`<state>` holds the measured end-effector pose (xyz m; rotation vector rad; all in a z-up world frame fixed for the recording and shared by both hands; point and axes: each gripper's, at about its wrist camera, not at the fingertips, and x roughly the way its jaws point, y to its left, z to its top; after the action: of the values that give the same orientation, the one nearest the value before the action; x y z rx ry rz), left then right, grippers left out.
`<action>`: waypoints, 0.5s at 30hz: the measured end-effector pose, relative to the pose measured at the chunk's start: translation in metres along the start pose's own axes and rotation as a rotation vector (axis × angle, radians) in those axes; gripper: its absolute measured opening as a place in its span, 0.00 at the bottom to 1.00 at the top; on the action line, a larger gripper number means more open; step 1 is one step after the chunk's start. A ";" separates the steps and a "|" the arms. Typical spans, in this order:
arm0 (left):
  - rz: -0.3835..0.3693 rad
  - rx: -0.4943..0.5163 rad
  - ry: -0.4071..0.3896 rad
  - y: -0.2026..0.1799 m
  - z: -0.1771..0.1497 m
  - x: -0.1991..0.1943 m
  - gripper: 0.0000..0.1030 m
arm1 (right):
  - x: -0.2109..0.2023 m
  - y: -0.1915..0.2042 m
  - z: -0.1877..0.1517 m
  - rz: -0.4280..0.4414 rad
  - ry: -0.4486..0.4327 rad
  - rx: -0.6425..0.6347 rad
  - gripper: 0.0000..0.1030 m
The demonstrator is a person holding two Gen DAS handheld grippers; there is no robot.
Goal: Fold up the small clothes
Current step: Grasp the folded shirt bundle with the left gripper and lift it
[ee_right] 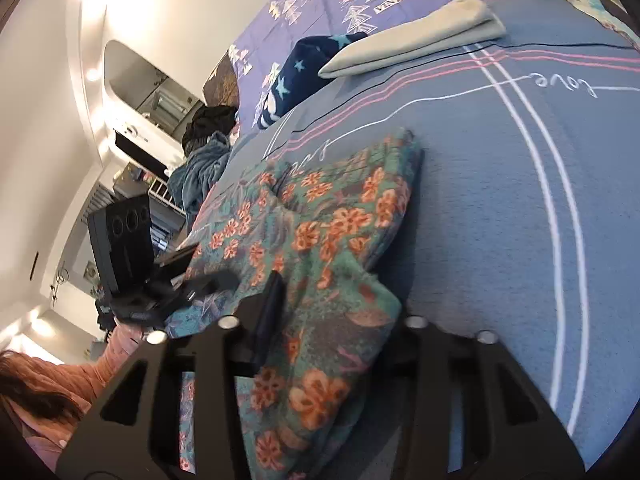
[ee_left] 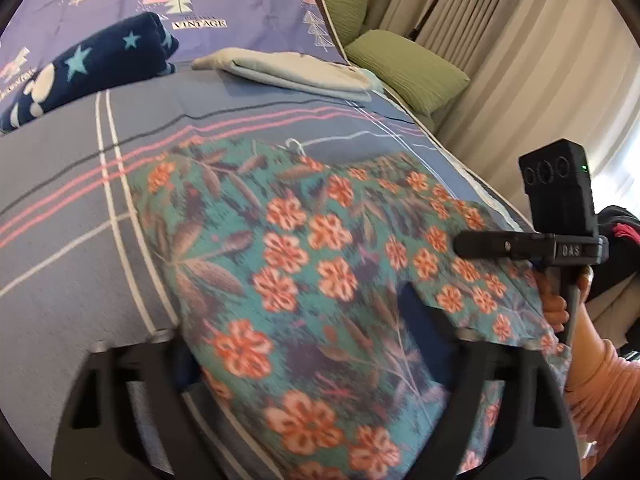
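Straddling the floral garment spread on the bed near its front edge, my left gripper has jaws apart, cloth between them unpinched. My right gripper clamps a bunched fold of it. Folded pale clothes lie toward the far edge.
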<state>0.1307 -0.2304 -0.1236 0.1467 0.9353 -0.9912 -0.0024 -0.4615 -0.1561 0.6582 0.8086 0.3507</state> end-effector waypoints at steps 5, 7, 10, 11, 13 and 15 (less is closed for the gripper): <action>0.059 -0.001 -0.040 -0.006 0.000 -0.011 0.24 | -0.010 0.024 -0.009 -0.085 -0.057 -0.058 0.21; 0.080 0.015 -0.062 -0.014 0.000 -0.020 0.15 | -0.018 0.035 -0.012 -0.115 -0.090 -0.090 0.20; 0.113 0.059 -0.116 -0.026 0.002 -0.037 0.14 | -0.035 0.064 -0.018 -0.155 -0.155 -0.157 0.19; 0.121 0.072 -0.134 -0.031 0.002 -0.043 0.14 | -0.040 0.072 -0.020 -0.165 -0.172 -0.173 0.19; 0.134 0.102 -0.187 -0.044 0.002 -0.061 0.13 | -0.054 0.091 -0.026 -0.193 -0.215 -0.212 0.19; 0.138 0.120 -0.229 -0.055 0.001 -0.076 0.13 | -0.065 0.107 -0.032 -0.218 -0.254 -0.246 0.19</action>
<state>0.0738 -0.2130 -0.0517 0.1919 0.6481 -0.9149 -0.0734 -0.4023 -0.0658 0.3698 0.5753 0.1595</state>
